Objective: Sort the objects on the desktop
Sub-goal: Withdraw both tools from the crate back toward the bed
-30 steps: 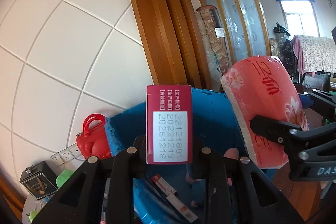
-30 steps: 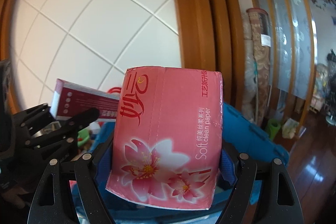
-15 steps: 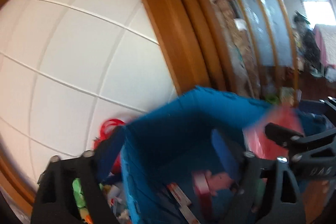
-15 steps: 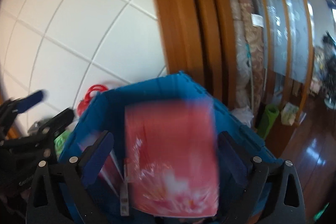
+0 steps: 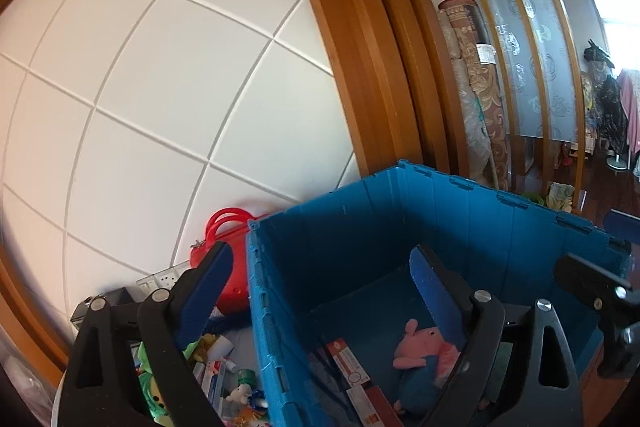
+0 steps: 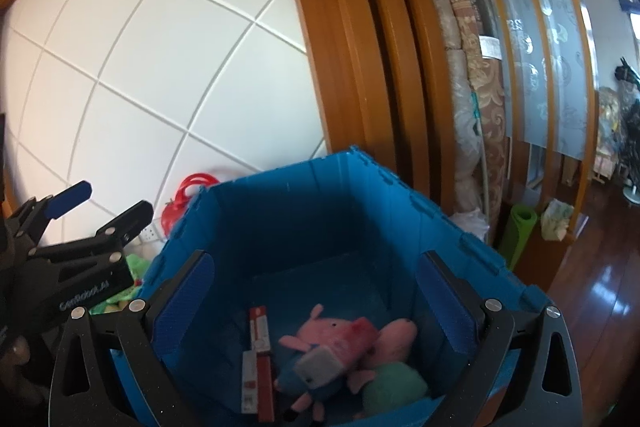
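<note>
My left gripper (image 5: pixel 320 303) and right gripper (image 6: pixel 316 303) both hang over the blue crate (image 6: pixel 372 211), jaws spread wide with nothing between them. Below the right jaws a pink plush (image 6: pixel 332 343) and red boxes (image 6: pixel 259 327) lie on the crate floor.

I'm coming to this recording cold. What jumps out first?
A big blue crate fills the middle, standing against a white tiled wall. Pink pig plush toys lie on its floor beside red-and-white boxes. Both hand-held grippers, left and right, hover open above it.
</note>
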`<state>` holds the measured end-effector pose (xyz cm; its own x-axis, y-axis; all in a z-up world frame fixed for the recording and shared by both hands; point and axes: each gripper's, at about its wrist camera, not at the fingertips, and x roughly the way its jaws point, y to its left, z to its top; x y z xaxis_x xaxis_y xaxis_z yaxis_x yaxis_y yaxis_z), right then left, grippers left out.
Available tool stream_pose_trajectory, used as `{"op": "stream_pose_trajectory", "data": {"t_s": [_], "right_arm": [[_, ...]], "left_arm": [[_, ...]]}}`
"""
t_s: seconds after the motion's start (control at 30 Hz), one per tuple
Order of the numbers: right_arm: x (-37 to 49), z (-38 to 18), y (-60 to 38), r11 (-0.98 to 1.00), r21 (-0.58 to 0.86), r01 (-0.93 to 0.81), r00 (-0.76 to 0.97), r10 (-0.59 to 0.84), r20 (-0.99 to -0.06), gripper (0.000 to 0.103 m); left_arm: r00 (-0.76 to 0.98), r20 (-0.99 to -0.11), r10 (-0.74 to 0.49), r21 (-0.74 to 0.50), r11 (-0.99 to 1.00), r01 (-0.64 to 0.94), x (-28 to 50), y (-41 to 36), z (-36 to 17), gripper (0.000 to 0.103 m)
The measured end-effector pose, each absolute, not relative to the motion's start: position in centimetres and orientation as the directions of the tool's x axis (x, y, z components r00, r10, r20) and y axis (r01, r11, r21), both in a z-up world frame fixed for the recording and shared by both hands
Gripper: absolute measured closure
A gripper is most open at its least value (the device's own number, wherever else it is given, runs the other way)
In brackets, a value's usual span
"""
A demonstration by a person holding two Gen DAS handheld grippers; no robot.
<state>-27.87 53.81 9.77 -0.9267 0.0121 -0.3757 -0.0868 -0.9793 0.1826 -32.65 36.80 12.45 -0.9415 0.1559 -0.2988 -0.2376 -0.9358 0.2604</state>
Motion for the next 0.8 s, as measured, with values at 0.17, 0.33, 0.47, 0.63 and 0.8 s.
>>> {"op": "stream_pose_trajectory", "data": {"t_s": [0.17, 0.33, 0.47, 0.63, 0.8], "right_arm": [[-27.1, 9.3, 52.3, -0.982, 0.178, -0.062, -0.925, -0.011, -0.38, 0.0], [-27.0, 8.8, 51.0, -0.985, 0.168, -0.032, -0.921, -0.036, -0.387, 0.0], [-27.2, 8.4, 50.0, -0.985, 0.17, -0.007, -0.916, -0.062, -0.396, 0.0], [-27.2, 8.3, 48.1, -0.986, 0.163, 0.031, -0.915, -0.094, -0.392, 0.0], [-26.4, 8.5, 44.7, -0.987, 0.131, 0.094, -0.913, -0.138, -0.384, 0.0]], "left_arm": [[-0.944, -0.299, 0.139, 0.237, -0.948, -0.215, -32.2, 35.2, 12.2, 0.012], [-0.944, -0.308, 0.119, 0.217, -0.957, -0.191, -31.9, 33.6, 11.5, 0.012], [-0.943, -0.318, 0.095, 0.202, -0.965, -0.165, -31.6, 32.2, 11.0, 0.012], [-0.946, -0.318, 0.067, 0.178, -0.975, -0.129, -30.9, 29.0, 10.5, 0.012], [-0.954, -0.3, 0.032, 0.187, -0.978, -0.092, -29.3, 23.7, 9.9, 0.012]]}}
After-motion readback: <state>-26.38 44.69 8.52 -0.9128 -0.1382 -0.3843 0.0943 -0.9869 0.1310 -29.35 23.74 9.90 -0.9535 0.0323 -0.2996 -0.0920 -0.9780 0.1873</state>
